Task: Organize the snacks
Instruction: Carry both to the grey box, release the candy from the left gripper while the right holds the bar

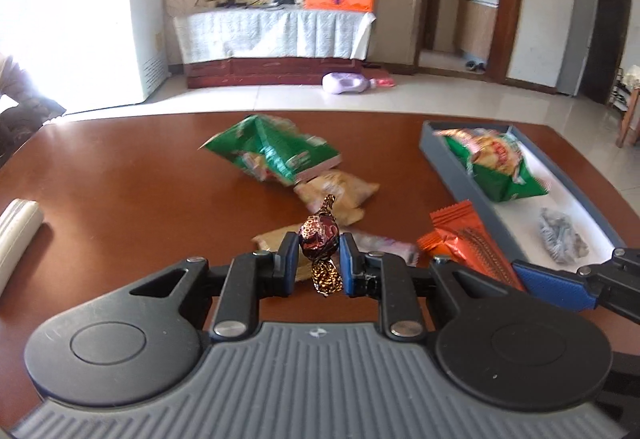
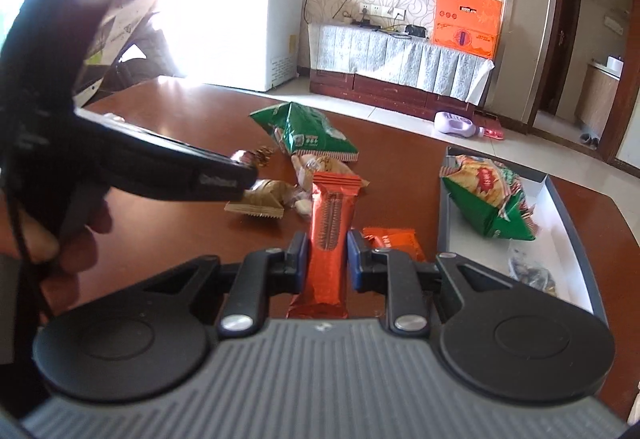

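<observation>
My left gripper [image 1: 319, 255] is shut on a brown twist-wrapped chocolate candy [image 1: 320, 233], held above the table. My right gripper [image 2: 327, 253] is shut on an orange wafer bar [image 2: 330, 223], held upright; that same bar [image 1: 470, 239] shows at the right of the left wrist view. A grey tray [image 2: 568, 215] with a white floor lies at the right, holding a green chip bag [image 2: 486, 199] and a small dark packet [image 2: 530, 273]. On the table lie another green bag [image 2: 308, 133], tan snack packets [image 1: 340, 195] and a second orange packet [image 2: 394, 241].
The brown wooden table [image 1: 120, 191] ends at its far edge against a tiled floor. A white ribbed object [image 1: 16, 235] lies at the table's left. A person's hand [image 2: 76, 235] holds the left gripper's handle close on the left of the right wrist view.
</observation>
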Demonstrator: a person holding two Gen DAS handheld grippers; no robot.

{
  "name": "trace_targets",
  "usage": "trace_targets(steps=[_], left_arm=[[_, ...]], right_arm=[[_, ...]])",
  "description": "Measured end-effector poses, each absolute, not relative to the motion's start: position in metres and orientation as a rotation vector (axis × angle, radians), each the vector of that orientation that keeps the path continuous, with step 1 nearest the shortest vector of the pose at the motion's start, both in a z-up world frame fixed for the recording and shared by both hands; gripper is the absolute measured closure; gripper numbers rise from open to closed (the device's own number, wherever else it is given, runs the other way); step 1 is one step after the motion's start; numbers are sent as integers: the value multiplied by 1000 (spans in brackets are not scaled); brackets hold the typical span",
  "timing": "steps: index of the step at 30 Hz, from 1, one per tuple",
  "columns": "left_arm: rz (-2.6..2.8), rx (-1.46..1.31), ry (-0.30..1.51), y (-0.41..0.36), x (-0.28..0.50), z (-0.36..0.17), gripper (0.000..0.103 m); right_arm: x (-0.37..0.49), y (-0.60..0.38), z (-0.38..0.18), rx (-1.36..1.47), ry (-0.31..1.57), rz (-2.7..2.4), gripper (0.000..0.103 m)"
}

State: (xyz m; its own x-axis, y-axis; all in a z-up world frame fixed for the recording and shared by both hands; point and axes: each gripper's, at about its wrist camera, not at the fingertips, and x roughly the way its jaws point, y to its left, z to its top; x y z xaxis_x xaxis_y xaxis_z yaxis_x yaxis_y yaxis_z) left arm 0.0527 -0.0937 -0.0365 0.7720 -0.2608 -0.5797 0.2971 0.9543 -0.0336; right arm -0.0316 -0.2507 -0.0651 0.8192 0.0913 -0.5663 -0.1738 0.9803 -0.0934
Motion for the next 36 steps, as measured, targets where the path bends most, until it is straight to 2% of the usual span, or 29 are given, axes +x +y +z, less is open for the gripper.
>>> trace_targets(steps=[17, 36], left_arm=[[-380, 28, 617, -161, 66, -28, 78], [-534, 52, 566, -232, 72, -15, 78]], right_arm=[[-48, -303, -44, -108, 514, 46, 79], [-41, -357, -46, -48, 514, -140, 79]])
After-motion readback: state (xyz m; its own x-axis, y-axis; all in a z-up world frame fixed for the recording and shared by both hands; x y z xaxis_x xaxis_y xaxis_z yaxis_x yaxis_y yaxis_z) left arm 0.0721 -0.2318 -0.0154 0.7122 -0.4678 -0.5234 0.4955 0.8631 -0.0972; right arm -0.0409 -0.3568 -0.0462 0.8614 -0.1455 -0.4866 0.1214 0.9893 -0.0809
